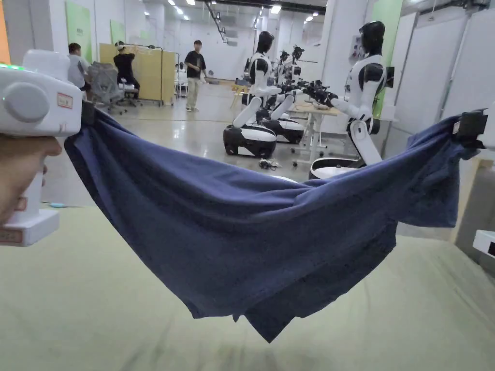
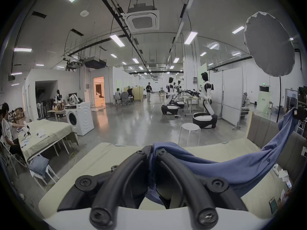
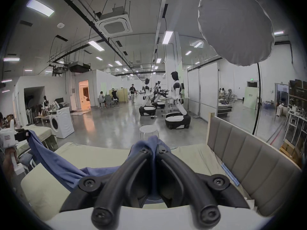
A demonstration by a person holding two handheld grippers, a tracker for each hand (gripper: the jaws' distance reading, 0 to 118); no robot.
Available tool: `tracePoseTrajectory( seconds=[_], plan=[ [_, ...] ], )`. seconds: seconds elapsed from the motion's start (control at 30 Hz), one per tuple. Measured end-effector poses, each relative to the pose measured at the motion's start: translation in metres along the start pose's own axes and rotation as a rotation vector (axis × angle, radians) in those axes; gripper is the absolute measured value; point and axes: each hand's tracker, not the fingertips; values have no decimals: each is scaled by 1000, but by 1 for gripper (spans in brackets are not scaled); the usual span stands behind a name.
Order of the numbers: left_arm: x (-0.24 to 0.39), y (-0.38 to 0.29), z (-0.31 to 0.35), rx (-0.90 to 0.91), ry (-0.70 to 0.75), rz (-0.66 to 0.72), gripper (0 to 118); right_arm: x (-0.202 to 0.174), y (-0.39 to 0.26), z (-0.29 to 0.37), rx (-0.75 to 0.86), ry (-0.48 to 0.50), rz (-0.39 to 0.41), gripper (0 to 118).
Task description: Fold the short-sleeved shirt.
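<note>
**Shirt hanging between both grippers, not yet laid flat**

The navy shirt hangs in mid-air above the green bed, sagging in the middle, hem twisted. Our left gripper pinches one end w/ jaws closed on cloth; right gripper likewise. Which corners we hold is hard to tell, probably shoulders. Next: pull apart evenly, keep level, lower the hem first so it lands w/o wrinkles.
</note>
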Motion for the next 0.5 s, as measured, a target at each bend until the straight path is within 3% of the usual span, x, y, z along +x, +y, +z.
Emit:
tracePoseTrajectory(
  seconds=[0.13, 0.3, 0.5],
  plan=[
    [11, -12, -38, -3, 50, -40, 6, -7, -18, -36, -43, -37, 3, 4],
    [35, -97, -72, -132, 135, -60, 6, -9, -108, -88, -165, -129, -62, 4],
    [36, -147, -38, -145, 67, -32, 6, 6, -167, -52, -162, -96, -130, 4]
  ],
)
